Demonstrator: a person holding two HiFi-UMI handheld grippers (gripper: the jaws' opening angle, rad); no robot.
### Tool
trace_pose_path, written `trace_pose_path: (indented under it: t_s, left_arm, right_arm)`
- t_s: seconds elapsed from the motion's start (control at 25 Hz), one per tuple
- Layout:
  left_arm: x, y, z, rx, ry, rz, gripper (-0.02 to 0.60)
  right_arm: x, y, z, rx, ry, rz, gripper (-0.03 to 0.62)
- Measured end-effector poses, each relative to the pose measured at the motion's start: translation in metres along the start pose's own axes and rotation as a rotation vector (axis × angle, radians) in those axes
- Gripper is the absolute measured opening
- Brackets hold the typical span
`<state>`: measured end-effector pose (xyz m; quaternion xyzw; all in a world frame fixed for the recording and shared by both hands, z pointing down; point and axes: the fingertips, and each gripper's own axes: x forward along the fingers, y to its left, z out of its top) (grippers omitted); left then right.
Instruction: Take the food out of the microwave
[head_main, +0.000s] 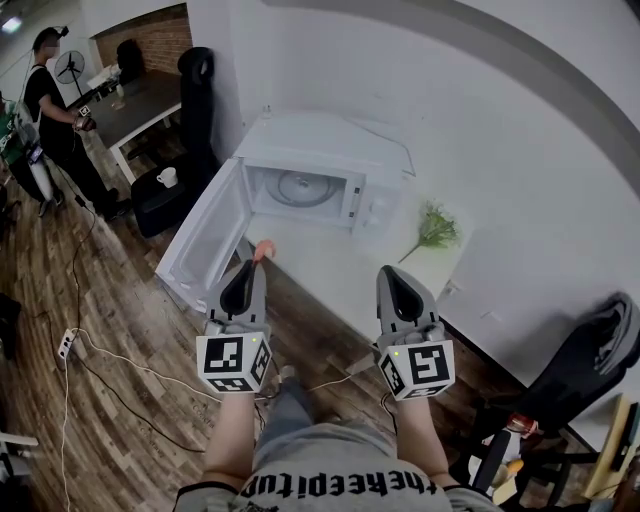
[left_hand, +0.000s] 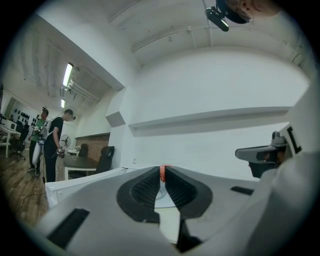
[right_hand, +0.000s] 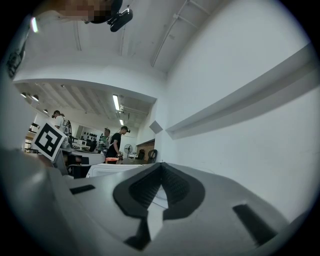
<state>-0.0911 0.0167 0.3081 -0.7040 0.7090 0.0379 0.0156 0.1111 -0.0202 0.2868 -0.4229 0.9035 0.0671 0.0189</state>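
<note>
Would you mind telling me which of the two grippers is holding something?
The left gripper: its jaws pinch a small orange food piece at their tips. The right gripper has its jaws together with nothing between them.

We had a plain white wall (head_main: 500, 120) on the right and a wood-plank floor (head_main: 110, 400) on the left; far left stood a dark desk (head_main: 150, 100), a black chair (head_main: 195, 95) and a brick wall (head_main: 155, 42).

Orange food (head_main: 264, 247) largely behind left tongs (head_main: 256, 266)
</note>
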Motion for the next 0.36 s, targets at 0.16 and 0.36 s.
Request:
trace_pose_path:
  t_s: [0.16, 0.36]
  left_arm:
    - [-0.0010, -0.0021, -0.0004, -0.004, -0.004, 0.000, 0.028]
    - [-0.0012, -0.0036, -0.0001, -0.004, -0.004, -0.001, 0.028]
  right_arm:
    - [-0.0020, -0.0010, -0.0008, 0.001, -0.004, 0.002, 0.003]
    - [-0.0034, -0.0016, -0.0004, 0.002, -0.003, 0.002, 0.003]
